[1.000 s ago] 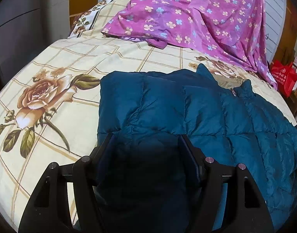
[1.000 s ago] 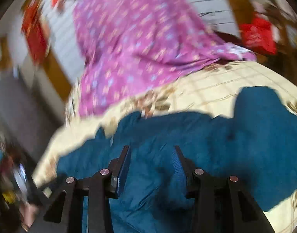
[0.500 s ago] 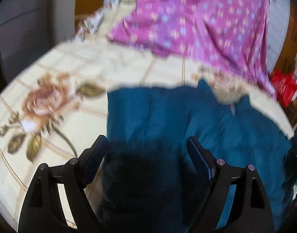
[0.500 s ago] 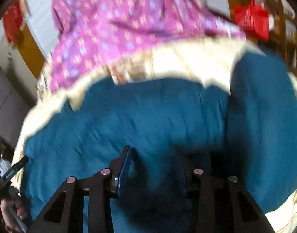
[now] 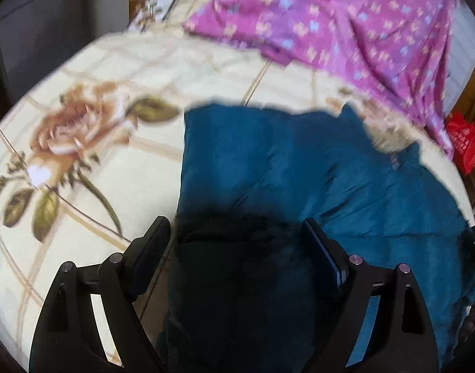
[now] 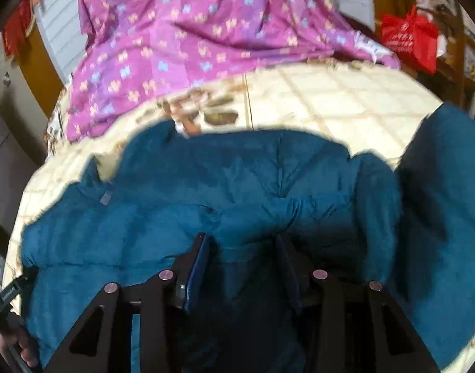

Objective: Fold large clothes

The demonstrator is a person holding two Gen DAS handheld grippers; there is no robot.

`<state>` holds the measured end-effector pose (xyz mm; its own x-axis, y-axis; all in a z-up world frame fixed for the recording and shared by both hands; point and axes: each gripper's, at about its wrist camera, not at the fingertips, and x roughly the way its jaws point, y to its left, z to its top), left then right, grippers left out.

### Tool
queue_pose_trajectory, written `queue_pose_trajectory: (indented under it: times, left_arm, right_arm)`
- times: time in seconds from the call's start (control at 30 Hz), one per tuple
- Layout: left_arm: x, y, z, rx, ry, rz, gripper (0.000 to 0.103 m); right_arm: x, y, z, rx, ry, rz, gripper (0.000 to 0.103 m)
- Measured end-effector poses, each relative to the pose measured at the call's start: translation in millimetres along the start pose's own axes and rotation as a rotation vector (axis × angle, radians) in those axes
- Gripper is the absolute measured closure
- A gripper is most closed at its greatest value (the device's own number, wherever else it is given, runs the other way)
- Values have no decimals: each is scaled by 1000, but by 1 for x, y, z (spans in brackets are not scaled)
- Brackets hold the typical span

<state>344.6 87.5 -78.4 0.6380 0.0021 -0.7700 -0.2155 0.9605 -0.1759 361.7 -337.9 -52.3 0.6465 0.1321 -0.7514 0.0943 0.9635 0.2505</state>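
A teal quilted down jacket (image 5: 293, 168) lies spread on a cream bed sheet with rose prints (image 5: 82, 143). My left gripper (image 5: 235, 236) is open, its jaws wide apart just above the jacket's left edge, with dark fabric between them. In the right wrist view the jacket (image 6: 237, 186) fills the lower half. My right gripper (image 6: 242, 248) is partly open over a fold of the jacket, and I cannot tell whether the pads touch the fabric. A sleeve (image 6: 439, 217) lies off to the right.
A purple flowered quilt (image 5: 346, 25) is heaped at the far end of the bed, also in the right wrist view (image 6: 190, 46). A red bag (image 6: 408, 40) sits past the bed's right side. A hand holding the other gripper (image 6: 10, 326) shows at lower left.
My left gripper has opened wider and pulled back slightly over the jacket's edge. My right gripper has swung left and moved closer over the jacket's middle.
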Motion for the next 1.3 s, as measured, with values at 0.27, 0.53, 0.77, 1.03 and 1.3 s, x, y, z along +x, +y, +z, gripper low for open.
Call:
queue_pose_trajectory:
  times: [0.27,0.53,0.77,1.03,1.3]
  left_arm:
    - [-6,-54,-27,186,9,-54,17]
    - [16,-63,-43,281,22,19,12]
    - [11,-64,-46,289,8,10,12]
    - [-37,-53,-36,173,-80,-95,12]
    - [-44,-52,-46,181,-33,-34,12]
  right_arm:
    - [-26,92,-43,-195,15,118,58]
    - [8,90,-62,-215,111,77,55]
    - [3,51,-72,-165,140,-22,17]
    - [-79,-13,-61,-142,-36,-36,18]
    - [-166,-207,-62,172,-150,-283,18]
